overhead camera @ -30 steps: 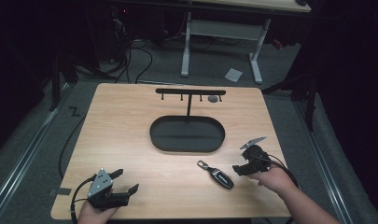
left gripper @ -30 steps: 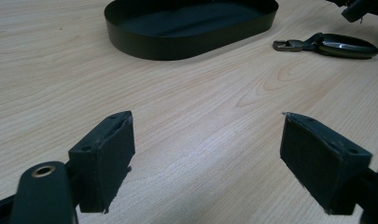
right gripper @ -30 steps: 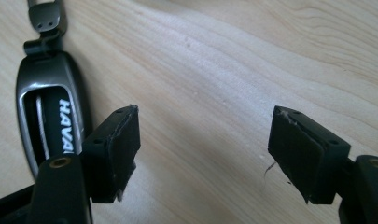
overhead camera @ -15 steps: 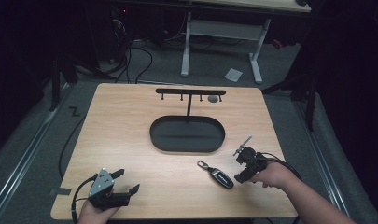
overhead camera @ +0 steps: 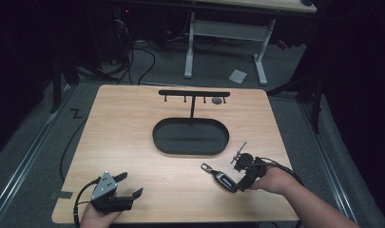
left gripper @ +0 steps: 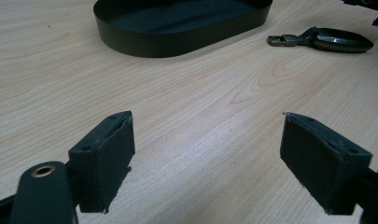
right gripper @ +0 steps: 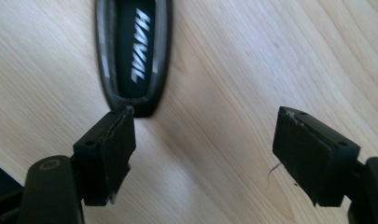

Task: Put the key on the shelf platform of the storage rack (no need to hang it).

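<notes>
Hovering right gripper (right gripper: 203, 154) over key fob (right gripper: 133, 51)

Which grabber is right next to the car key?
The right gripper: it sits right beside the car key, jaws open. The left gripper waits far off.

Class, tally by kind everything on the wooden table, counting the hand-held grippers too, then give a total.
Car key fob: 1
Oval black tray: 1
Black hook stand: 1
Grippers, left gripper and right gripper: 2
Total: 5
</notes>
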Available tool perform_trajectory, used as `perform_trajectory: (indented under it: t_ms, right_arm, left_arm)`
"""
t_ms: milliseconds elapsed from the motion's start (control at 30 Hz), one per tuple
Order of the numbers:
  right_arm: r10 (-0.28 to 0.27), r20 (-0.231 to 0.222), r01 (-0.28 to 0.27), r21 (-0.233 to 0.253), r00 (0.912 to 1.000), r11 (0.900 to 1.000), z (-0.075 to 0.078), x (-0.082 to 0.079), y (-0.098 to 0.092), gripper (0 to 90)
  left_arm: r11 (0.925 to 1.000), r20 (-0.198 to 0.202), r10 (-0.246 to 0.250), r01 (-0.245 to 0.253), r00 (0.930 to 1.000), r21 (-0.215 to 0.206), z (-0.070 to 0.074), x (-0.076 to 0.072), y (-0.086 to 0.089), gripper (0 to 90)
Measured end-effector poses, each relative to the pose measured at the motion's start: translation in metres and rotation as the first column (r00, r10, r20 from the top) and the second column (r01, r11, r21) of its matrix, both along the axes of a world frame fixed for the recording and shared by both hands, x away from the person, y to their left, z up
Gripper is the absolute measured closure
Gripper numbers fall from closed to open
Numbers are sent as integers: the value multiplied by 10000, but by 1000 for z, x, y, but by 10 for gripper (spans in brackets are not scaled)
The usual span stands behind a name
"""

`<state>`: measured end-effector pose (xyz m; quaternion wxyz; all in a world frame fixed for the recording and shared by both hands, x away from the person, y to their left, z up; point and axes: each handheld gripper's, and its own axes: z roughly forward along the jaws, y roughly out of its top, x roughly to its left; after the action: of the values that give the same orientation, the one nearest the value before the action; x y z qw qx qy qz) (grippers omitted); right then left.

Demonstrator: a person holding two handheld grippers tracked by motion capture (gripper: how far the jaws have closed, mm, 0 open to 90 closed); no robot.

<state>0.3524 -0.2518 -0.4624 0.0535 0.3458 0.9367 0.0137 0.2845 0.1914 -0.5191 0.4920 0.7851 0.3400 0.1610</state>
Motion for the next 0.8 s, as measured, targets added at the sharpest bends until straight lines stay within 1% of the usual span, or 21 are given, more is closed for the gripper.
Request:
perform_trajectory:
  t_ms: [67, 100, 167, 267, 400, 500, 667, 800]
  right_arm:
    - [31, -26, -31, 136, 10000, 9999, -1, -1, 6, 209]
    - [33, -31, -32, 101, 10000, 9999, -2, -1, 9, 210]
    - [6, -102, -4, 200, 9999, 9998, -4, -1, 15, 210]
    - [9, -129, -6, 222, 9999, 9998, -8, 0, 23, 208]
    - [6, -62, -5, 301, 10000, 9995, -11, 2, 33, 222]
    - [-28, -194, 36, 433, 9998, 9991, -16, 4, 40, 232]
    - [7, -352, 7, 410, 9994, 9992, -22, 5, 49, 286]
    - [-211, -419, 227, 389, 9989, 9990, -26, 7, 52, 332]
  left_arm:
    - [10000, -15, -31, 31, 10000, 34, 0, 0, 0, 186]
    - [10000, -11, -33, 33, 10000, 33, 0, 0, 0, 186]
    - [10000, -12, -34, 34, 10000, 32, 0, -1, 0, 186]
    - [10000, 31, -18, 18, 10000, -6, 0, 0, 0, 186]
    - [10000, 26, -25, 25, 10000, -8, 0, 0, 1, 186]
    - [10000, 39, -26, 26, 10000, -13, 0, 0, 1, 186]
    - [10000, 43, -16, 16, 10000, -31, 1, 0, 1, 186]
    - [10000, 41, -27, 27, 10000, -43, 1, 0, 1, 186]
